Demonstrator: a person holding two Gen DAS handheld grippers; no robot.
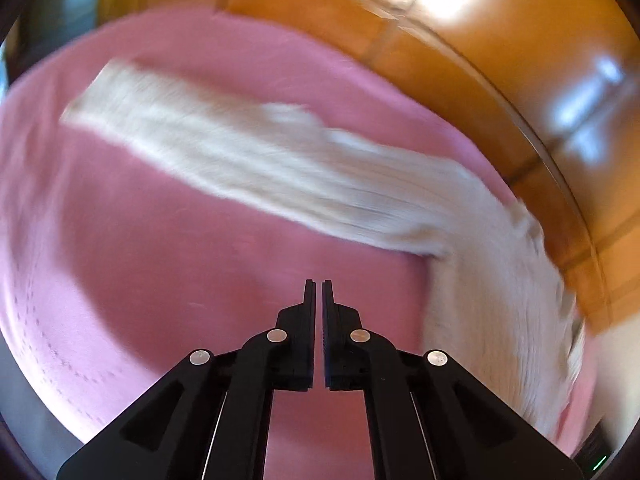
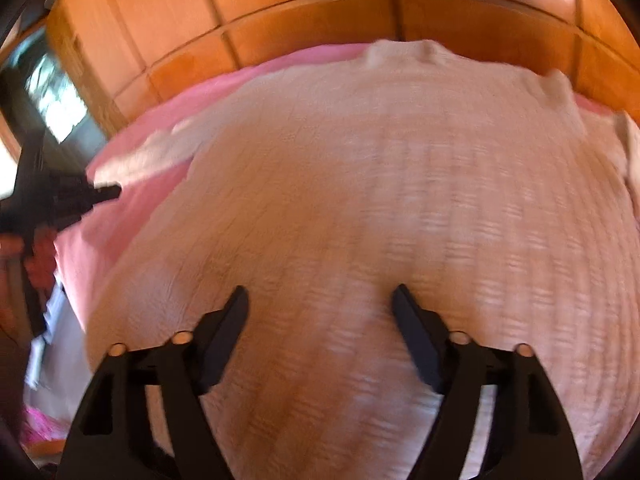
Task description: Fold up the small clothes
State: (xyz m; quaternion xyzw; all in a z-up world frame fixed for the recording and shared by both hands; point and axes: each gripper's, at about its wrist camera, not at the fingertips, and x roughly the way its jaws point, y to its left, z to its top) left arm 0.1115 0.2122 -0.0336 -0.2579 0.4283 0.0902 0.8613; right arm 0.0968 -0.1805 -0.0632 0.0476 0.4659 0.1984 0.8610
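Both views are motion-blurred; the knit's weave is smeared. The cream sweater [image 2: 380,200] lies flat on a pink cover [image 1: 140,240], collar toward the wooden panelling [image 2: 280,0]; its lower hem is cut off. One sleeve [image 1: 260,160] stretches diagonally from upper left to lower right. Left gripper [image 1: 319,286]: jaws clenched, nothing between them. Right gripper [image 2: 320,298]: jaws released, wide apart above the sweater's body; contact cannot be told.
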